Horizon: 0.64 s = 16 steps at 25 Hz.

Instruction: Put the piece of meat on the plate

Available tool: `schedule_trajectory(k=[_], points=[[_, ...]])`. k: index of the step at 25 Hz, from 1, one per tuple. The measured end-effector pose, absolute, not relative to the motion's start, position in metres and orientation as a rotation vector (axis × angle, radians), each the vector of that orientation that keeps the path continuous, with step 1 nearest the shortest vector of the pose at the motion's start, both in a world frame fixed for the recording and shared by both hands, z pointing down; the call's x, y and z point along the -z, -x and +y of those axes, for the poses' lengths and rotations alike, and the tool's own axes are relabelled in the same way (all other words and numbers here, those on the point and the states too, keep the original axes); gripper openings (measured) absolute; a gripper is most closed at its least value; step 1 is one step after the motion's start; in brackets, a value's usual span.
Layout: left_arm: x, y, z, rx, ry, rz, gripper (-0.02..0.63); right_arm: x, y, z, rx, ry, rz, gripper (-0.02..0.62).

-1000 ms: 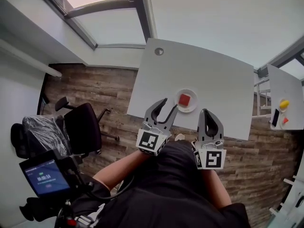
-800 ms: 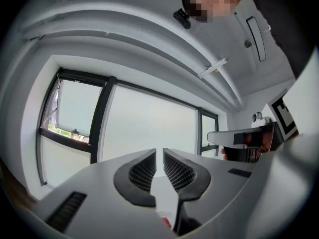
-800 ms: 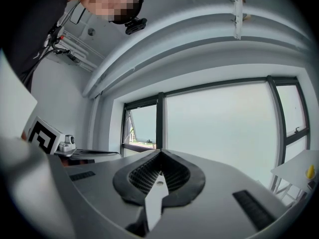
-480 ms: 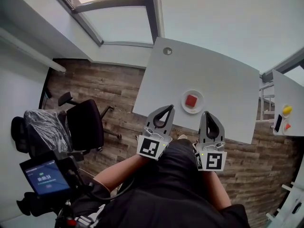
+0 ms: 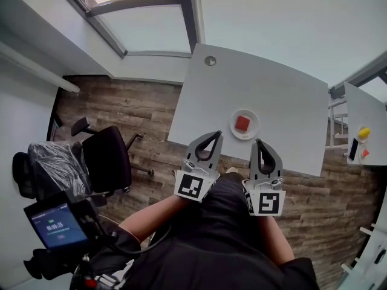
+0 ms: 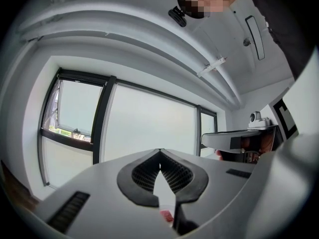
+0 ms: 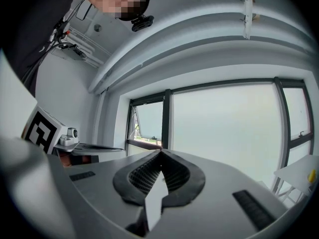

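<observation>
In the head view a red piece of meat (image 5: 242,123) lies on a small white plate (image 5: 252,131) near the front edge of the white table (image 5: 272,95). My left gripper (image 5: 214,135) hangs just off that edge, left of the plate, shut and empty. The right gripper (image 5: 259,143) is beside it, below the plate, also shut with nothing in it. In the left gripper view the jaws meet at their tips (image 6: 160,151), and a sliver of the meat (image 6: 167,216) shows low between them. The right gripper view shows its tips (image 7: 160,152) meeting against the windows.
A black office chair (image 5: 106,159) stands on the wood floor left of the table. A second white table (image 5: 367,125) at the right carries a yellow object (image 5: 362,133) and a red one. A device with a lit screen (image 5: 54,225) sits at the lower left. Large windows face the grippers.
The left gripper's jaws, wide apart a second ago, have shut with nothing between them. Both grippers have stayed near the table's front edge; the right one stays shut.
</observation>
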State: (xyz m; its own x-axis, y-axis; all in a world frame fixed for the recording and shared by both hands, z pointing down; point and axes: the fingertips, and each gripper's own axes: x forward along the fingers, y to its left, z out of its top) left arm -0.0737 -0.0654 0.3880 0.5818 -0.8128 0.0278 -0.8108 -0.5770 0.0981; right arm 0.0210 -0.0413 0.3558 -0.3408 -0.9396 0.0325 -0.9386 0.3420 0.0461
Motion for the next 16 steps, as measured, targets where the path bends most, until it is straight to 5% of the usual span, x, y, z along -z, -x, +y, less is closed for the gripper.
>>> schedule_trajectory(k=[16], points=[[-0.386,0.066,-0.057,0.051,-2.689,-1.319,0.005,-0.357,-0.023,-0.033,-0.002,-1.791,-2.507,0.005]])
